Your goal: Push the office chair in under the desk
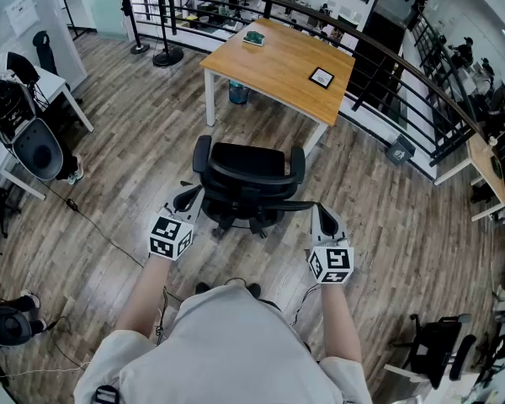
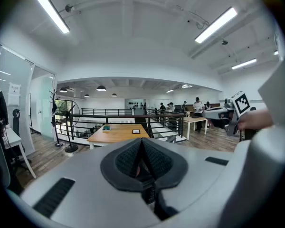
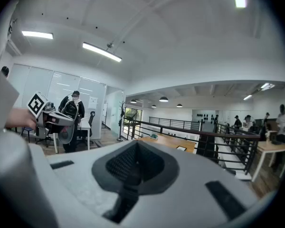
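Here, in the head view, a black chair (image 1: 251, 175) stands at centre frame on the wood floor (image 1: 143, 141). It is clear of the desk (image 1: 278, 61), which fills the upper middle, and its back faces the person. The left gripper (image 1: 188, 199) sits at the chair's lower left and the right gripper (image 1: 322, 215) at its lower right. Whether either touches the chair cannot be made out. Both gripper views show the jaws pressed together with nothing between them. A cube (image 1: 170, 236) on each gripper carries black-and-white square markers. On the desk lie a small black-framed pad (image 1: 321, 77) and a green item (image 1: 254, 38). A white sheet (image 1: 21, 11) at upper left is too small to read.
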Tool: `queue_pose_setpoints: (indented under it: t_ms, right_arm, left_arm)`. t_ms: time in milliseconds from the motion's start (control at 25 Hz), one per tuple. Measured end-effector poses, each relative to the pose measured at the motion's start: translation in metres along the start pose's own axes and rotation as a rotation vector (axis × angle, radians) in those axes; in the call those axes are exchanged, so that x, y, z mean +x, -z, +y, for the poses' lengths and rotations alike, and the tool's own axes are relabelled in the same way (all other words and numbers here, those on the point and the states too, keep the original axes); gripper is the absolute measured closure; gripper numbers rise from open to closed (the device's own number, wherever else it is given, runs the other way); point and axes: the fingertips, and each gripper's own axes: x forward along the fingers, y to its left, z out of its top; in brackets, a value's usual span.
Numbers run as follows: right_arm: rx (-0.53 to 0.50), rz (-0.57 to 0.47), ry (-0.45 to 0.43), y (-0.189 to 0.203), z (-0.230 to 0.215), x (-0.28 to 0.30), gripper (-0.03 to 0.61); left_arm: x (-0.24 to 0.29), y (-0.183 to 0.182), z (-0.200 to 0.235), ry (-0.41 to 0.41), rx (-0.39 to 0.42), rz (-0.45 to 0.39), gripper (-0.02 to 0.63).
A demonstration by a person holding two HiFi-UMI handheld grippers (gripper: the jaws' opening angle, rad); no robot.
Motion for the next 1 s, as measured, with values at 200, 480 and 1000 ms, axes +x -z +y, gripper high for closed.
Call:
queue_pose_setpoints:
  t_ms: [200,480,1000]
  right_arm:
    - [-0.002,-0.003,-0.001,0.000,-0.004,-0.002,0.575]
    - [-0.007,-0.011,-0.002,-0.003,-0.005,-0.004,0.575]
    - [-0.033,0.022,-0.016,0.009,-0.015,-0.001,0.554]
  left_arm:
    - [0.002,0.000,-0.005,0.001,-0.003,0.001,0.618]
    - [0.002,0.001,-0.008,-0.003,-0.007,0.004,0.618]
    - [0.006,0.002,-0.011,-0.036,-0.033,0.004,0.580]
